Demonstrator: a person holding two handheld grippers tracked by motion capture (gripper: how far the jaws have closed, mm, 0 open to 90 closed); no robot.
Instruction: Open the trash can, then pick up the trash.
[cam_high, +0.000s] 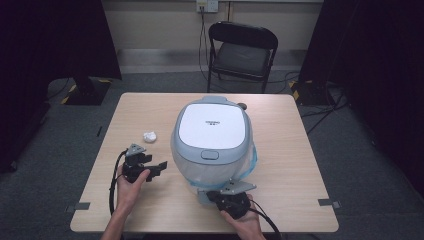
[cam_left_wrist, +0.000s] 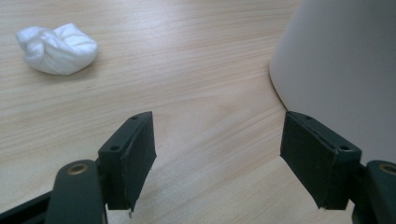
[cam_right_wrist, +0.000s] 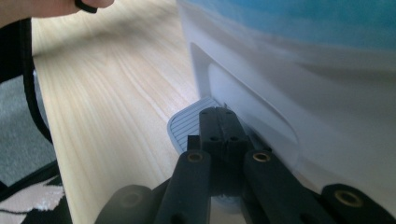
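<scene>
Bin: large white pedal bin with grey lid, centre of the table.
Pedal: ribbed grey pedal at bin's 6 o'clock.
Right gripper: jaws pinched together, tips over pedal.
Left gripper: jaws wide, nothing between, at bin's 8 o'clock.
Wad: white tissue wad at bin's 9 o'clock.

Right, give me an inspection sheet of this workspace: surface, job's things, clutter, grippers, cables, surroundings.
Surface: light wooden table, bare apart from the items below.
Job's things: white and pale blue lidded bin, lid down, with a ribbed grey pedal at its base on the person's side.
Clutter: crumpled white tissue left of the bin, apart from it.
Grippers: left gripper open, holding nothing, beside the bin's wall; right gripper shut, tips over the pedal.
Cables: black cable trailing from the left gripper; wires hanging from a wall socket.
Surroundings: black folding chair behind the table, dark curtains at the sides, grey floor.
</scene>
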